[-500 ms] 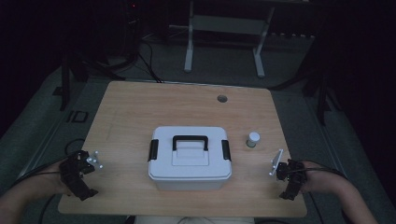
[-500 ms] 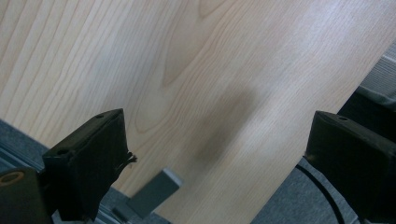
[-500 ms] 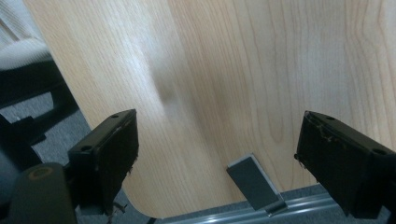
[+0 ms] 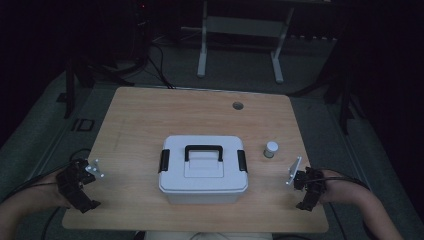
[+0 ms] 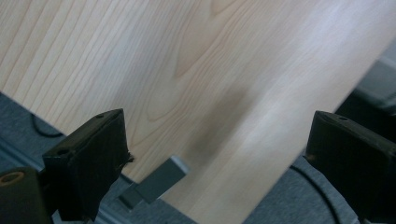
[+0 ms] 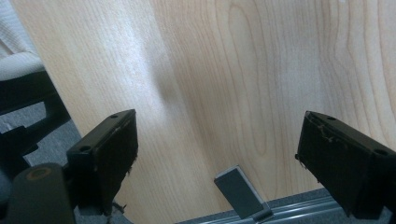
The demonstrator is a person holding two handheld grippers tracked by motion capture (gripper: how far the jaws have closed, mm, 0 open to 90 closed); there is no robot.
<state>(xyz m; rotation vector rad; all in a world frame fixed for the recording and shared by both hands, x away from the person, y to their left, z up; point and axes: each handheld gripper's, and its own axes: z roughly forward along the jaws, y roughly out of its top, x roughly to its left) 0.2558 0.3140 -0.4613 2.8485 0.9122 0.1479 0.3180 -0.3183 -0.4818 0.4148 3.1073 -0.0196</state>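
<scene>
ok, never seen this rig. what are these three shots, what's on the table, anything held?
No robot arm here: a person holds a two-jaw tool in each hand. The high view looks down on a wooden table, with the left gripper and right gripper near its front corners. Between them sits a white box with a black handle, and a small white jar to its right. The other two shots come from cameras riding on each gripper; both pairs of jaws stand open over bare wood. Nothing is held.

white lidded box (image 4: 203,170) | lid shut, black handle flat, black side latches | upright | frame centre, lower middle of tabletop
</scene>
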